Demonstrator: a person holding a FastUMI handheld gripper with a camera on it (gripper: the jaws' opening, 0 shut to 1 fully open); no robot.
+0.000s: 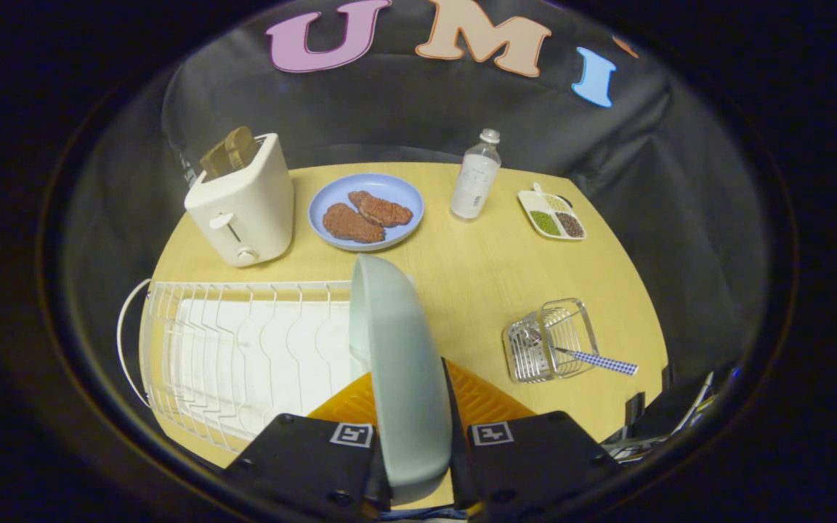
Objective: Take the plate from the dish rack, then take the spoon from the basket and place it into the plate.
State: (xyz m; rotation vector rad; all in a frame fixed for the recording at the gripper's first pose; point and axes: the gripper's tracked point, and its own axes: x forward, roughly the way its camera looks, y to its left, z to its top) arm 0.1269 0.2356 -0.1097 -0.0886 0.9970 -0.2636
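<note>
Pale green plate [397, 363], white wire dish rack [237, 356], blue-checked spoon [596, 359] handle, white toaster [244, 207], yellow table [476, 276].

Spoon [593, 358] in basket [551, 340], right of rack [244, 356]

— Free room? Open stretch mid-table [476, 283], between rack [237, 356] and basket [551, 340].
— In the way? Plate [400, 378] upright, clamped between the fingers of the gripper [418, 454], just ahead. Toaster [244, 203], dish [365, 211], bottle [475, 178] and tray [552, 215] along the far edge. Spoon [593, 359] handle jutting out of basket.
</note>
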